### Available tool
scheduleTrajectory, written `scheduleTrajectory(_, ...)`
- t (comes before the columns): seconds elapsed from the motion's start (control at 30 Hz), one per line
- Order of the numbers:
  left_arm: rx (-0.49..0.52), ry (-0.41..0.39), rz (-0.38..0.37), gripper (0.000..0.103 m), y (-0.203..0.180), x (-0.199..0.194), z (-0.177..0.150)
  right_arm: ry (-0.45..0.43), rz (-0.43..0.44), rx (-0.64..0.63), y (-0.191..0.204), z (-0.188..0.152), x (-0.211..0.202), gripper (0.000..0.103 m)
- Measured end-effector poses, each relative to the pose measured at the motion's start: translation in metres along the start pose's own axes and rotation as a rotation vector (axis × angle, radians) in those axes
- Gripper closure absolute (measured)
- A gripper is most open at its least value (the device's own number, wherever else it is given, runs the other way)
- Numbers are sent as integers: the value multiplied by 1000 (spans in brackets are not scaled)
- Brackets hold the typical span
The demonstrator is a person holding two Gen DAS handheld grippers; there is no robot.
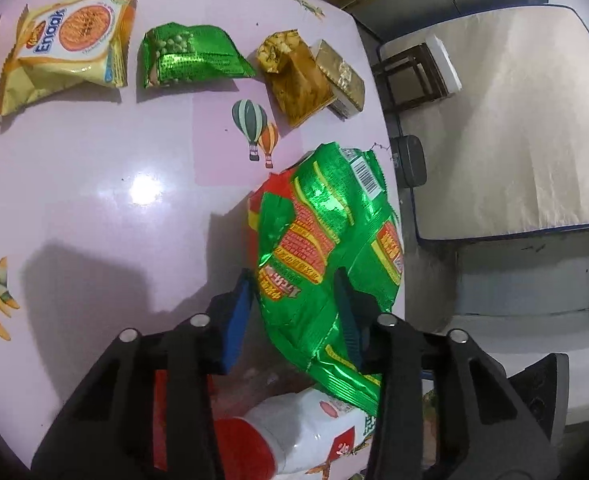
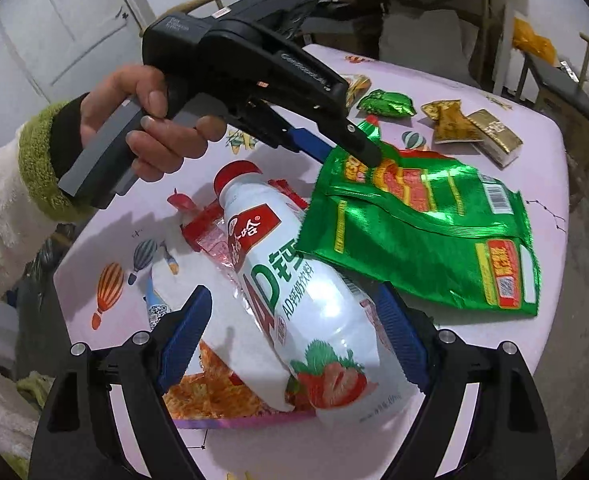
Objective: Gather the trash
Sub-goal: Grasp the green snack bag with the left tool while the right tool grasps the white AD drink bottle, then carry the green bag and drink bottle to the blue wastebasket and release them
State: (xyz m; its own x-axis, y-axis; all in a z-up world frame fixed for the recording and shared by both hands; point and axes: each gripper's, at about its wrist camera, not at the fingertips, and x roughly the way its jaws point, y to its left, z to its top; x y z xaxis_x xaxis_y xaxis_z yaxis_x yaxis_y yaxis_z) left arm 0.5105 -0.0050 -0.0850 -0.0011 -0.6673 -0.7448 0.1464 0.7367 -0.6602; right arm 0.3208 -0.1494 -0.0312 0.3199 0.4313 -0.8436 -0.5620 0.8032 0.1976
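A large green foil snack bag (image 1: 326, 248) lies near the pink table's right edge; it also shows in the right wrist view (image 2: 422, 232). My left gripper (image 1: 294, 308) has its jaws on either side of the bag's near end, closing on it; seen from the right wrist view (image 2: 354, 148), its fingers pinch the bag's corner. A white AD milk bottle (image 2: 298, 292) with a red cap lies on the table on red wrappers (image 2: 210, 236). My right gripper (image 2: 294, 332) is open, with the bottle between its fingers. The bottle also shows in the left wrist view (image 1: 294, 436).
A yellow snack bag (image 1: 74, 44), a small green packet (image 1: 190, 56), a brown wrapper (image 1: 294, 76) and a gold packet (image 1: 340, 76) lie at the far side of the pink table (image 1: 94, 200). A mattress (image 1: 514, 128) lies beyond the table's right edge.
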Motion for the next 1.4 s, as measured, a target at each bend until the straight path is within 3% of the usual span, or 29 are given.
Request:
scheduleTrajectory(0.37,-11,-4,-35,99,8,3,-2,46,-13,-36,7,6,17,21)
scheduleTrajectory(0.7,-14,-95,-80,102,6,-15,-4,91,-44,-69,9,20,38,22)
scheduleTrajectory(0.8,-14,-119,-88,102,5,-23,-5,103,-52,-89,11,22,45,28)
scheduleTrajectory(1.13,2,-186,-105,102,-3,-45,-14,70,-111,-136,22,22,41,34)
scheduleTrajectory(1.4,10,-242,-140,103,-13,-68,-24,37,-131,-104,22,20,25,40)
